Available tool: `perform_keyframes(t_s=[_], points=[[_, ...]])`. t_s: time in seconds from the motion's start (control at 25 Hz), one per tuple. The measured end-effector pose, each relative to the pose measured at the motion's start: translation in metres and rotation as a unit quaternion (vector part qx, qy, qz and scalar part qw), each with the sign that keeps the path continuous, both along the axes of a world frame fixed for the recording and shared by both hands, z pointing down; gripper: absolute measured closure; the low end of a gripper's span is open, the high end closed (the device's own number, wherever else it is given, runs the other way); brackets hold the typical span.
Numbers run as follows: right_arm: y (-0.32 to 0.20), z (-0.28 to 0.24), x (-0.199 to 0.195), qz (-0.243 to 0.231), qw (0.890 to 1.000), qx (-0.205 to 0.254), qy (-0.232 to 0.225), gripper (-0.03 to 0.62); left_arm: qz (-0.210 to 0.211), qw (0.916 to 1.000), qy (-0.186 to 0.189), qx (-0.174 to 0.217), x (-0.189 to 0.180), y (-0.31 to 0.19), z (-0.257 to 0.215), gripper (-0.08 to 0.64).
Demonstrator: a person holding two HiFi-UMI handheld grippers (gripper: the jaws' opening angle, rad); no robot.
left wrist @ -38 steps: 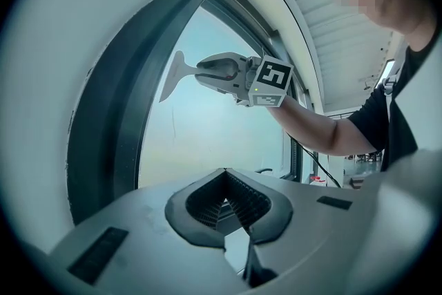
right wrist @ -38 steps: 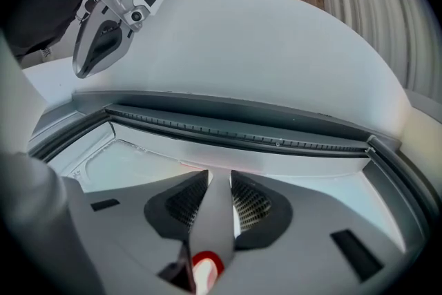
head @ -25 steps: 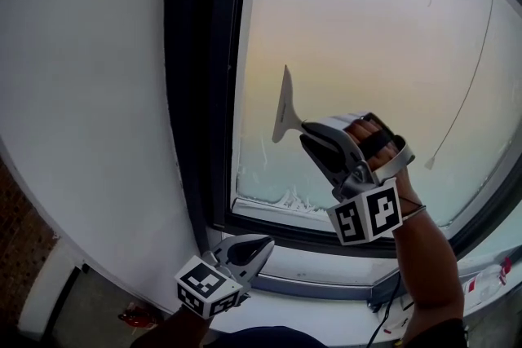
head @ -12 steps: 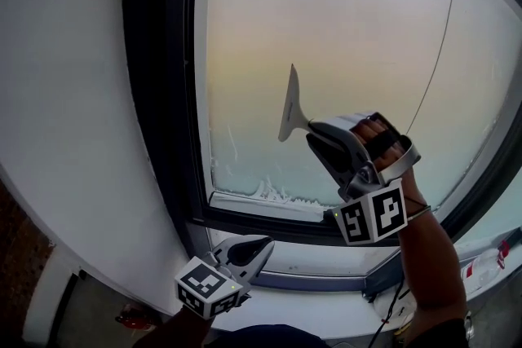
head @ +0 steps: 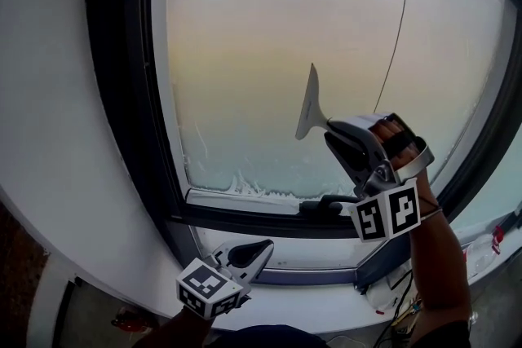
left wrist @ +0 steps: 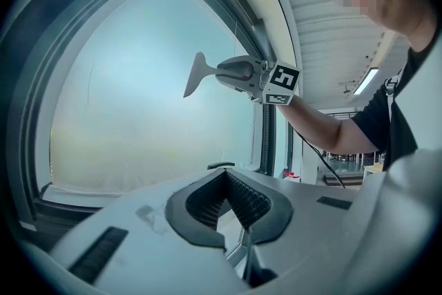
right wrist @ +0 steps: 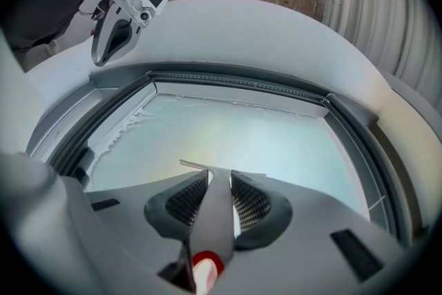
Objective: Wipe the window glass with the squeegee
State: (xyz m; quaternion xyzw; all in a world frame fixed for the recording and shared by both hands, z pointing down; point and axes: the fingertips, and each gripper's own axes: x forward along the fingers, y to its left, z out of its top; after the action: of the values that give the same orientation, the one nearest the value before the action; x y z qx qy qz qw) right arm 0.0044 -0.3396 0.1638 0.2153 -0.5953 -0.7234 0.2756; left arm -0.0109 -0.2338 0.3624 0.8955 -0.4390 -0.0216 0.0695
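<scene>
The squeegee (head: 311, 106) is white with a thin blade standing upright at the window glass (head: 261, 45), in its lower middle. I cannot tell whether the blade touches the pane. My right gripper (head: 336, 133) is shut on the squeegee's handle; in the right gripper view the handle (right wrist: 215, 207) lies between the ribbed pads and the blade (right wrist: 196, 165) juts past them. My left gripper (head: 259, 248) hangs low by the sill, shut, with nothing between its pads (left wrist: 238, 193). From the left gripper view the squeegee (left wrist: 199, 74) shows against the pale glass.
White suds (head: 245, 187) cling along the glass's lower left edge. A dark window handle (head: 326, 204) sits on the bottom frame under the right gripper. A thin cord (head: 400, 28) hangs at the right of the pane. The white wall (head: 49, 110) flanks the dark frame (head: 126, 94).
The right gripper has carried the squeegee to the right across the glass, away from the left frame. The left gripper has stayed low by the sill.
</scene>
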Motion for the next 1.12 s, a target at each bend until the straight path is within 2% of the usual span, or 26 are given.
perform_keyframes(t_s=[0.32,0.48,0.92,1.12], points=[[-0.018,0.000,0.064,0.052,0.999,-0.001,0.008,0.498,0.021,0.9997,-0.014,-0.003,0.033,-0.005,0.011,0.560],[-0.023,-0.004,0.081,0.065,0.998,-0.006,0.007,0.499,0.021,0.9997,-0.009,0.013,0.041,-0.010,0.014,0.560],[-0.020,0.003,0.079,0.068,0.997,-0.002,0.022,0.497,0.022,0.9997,0.000,0.001,0.040,-0.014,0.018,0.560],[-0.007,0.007,0.063,0.051,0.999,-0.008,-0.002,0.497,0.017,0.9998,0.001,0.001,0.025,-0.017,0.021,0.560]])
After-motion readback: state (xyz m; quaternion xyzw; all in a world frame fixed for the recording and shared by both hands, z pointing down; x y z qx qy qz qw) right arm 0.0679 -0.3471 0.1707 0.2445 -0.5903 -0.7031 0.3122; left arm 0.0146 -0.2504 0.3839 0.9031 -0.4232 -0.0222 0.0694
